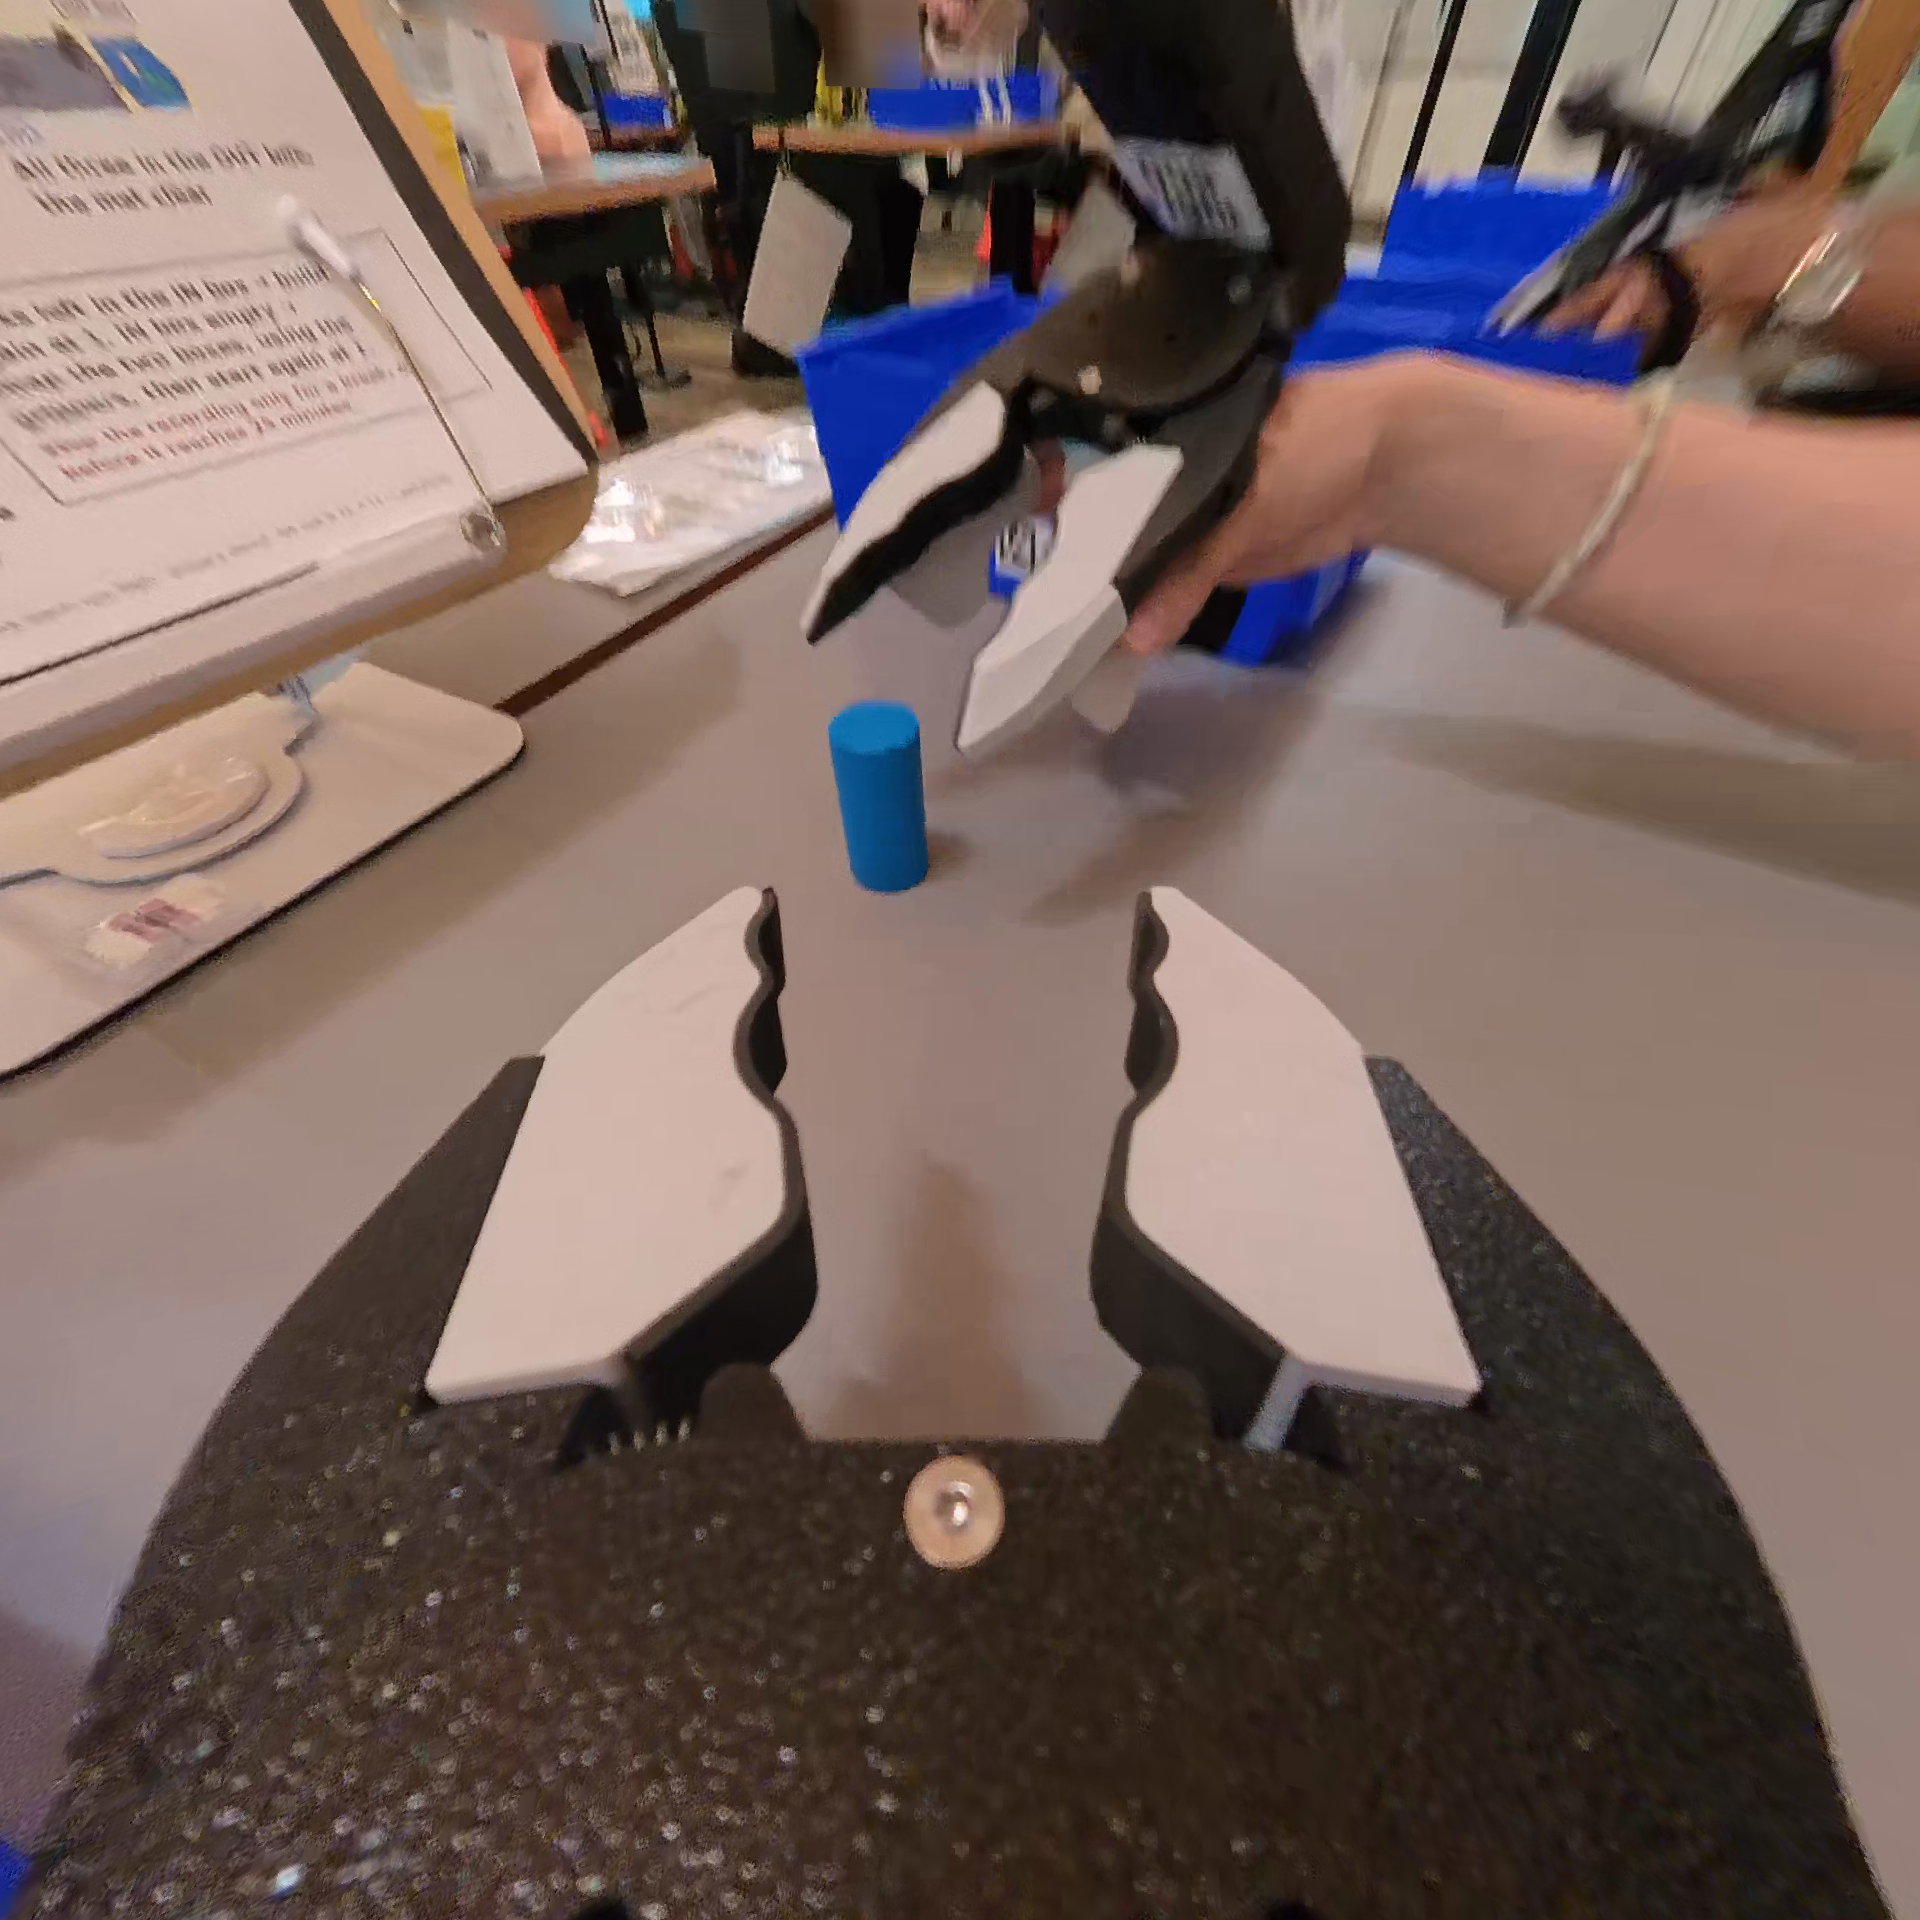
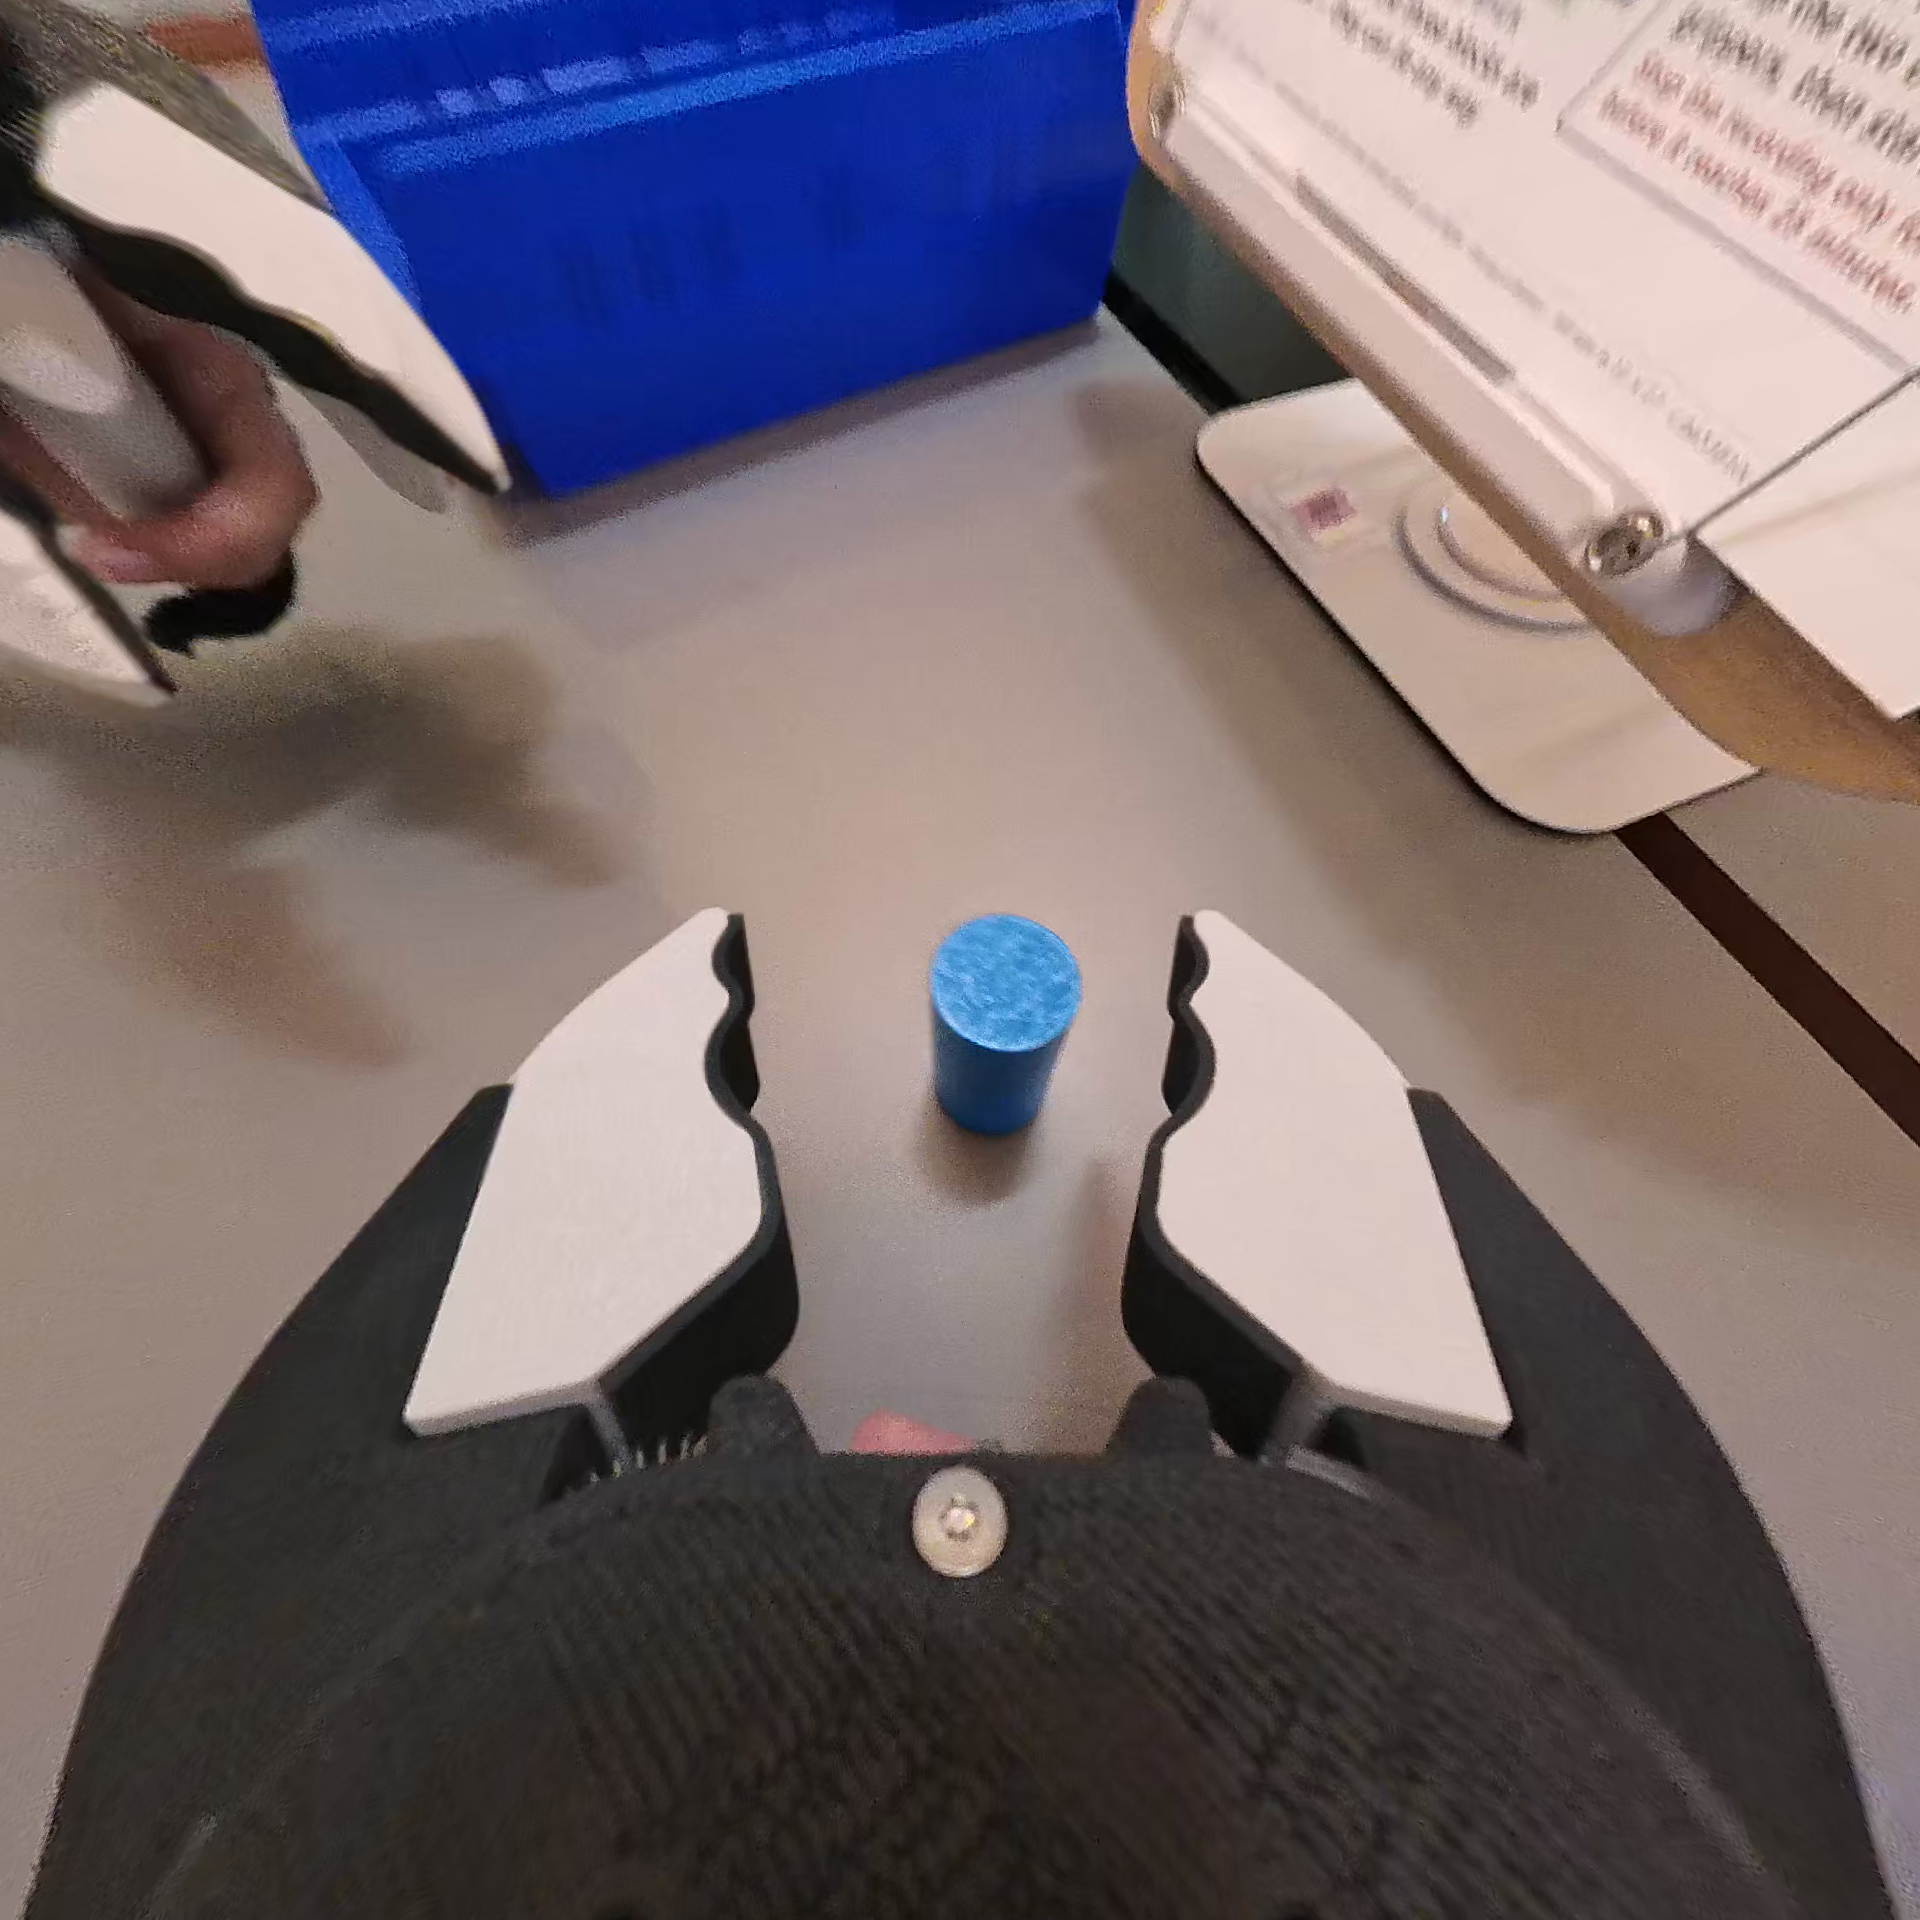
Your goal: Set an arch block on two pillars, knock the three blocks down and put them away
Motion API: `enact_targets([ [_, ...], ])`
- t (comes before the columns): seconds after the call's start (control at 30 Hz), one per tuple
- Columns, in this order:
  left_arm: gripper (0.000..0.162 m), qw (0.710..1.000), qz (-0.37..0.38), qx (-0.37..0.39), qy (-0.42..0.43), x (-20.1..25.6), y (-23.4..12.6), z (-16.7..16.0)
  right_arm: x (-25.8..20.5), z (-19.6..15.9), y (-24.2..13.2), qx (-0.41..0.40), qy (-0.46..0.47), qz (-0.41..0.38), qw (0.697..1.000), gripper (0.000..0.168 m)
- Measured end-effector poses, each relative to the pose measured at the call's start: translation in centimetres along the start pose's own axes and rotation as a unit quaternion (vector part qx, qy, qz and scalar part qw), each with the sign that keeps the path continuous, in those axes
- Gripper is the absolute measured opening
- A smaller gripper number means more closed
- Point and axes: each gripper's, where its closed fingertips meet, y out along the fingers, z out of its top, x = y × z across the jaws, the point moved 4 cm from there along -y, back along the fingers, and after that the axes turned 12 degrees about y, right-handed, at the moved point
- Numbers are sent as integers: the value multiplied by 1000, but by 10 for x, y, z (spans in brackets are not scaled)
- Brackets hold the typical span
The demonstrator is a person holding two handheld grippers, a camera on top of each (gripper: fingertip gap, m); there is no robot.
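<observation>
Two grippers were held over a grey table [image 2: 831, 727], both with jaws apart and nothing between the pads. Nearest in the right wrist view, the right gripper [image 2: 956, 935] was tilted downward above a blue cylinder [image 2: 1003, 1023], which stood upright in line with the gap, touched by neither finger. The left gripper [image 1: 956, 904] was kept low and level, short of the cylinder [image 1: 878, 795], probably to leave room. Farther off, a blue bin [image 2: 707, 239] sat on the table, and a tilted sheet on a stand [image 1: 208, 343] was angled for reading.
</observation>
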Motion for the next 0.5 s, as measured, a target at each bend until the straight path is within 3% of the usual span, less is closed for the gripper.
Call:
enact_targets([
  [0.1, 62, 997, 23, 43, -55, -17, -24, 24, -17, 8, -14, 25, 2, -4, 1000, 78],
  [0.2, 55, 989, 100, 6, -109, -57, -63, 36, -27, 4, -29, 16, -3, -51, 999, 79],
  [0.37, 57, 952, 192, -224, -84, -150, -131, 4, -46, -12, -53, 12, 30, -79, 996, 78],
  [0.5, 61, 893, 146, -426, -23, -216, -160, -45, -59, -24, -70, 30, 43, -79, 996, 77],
])
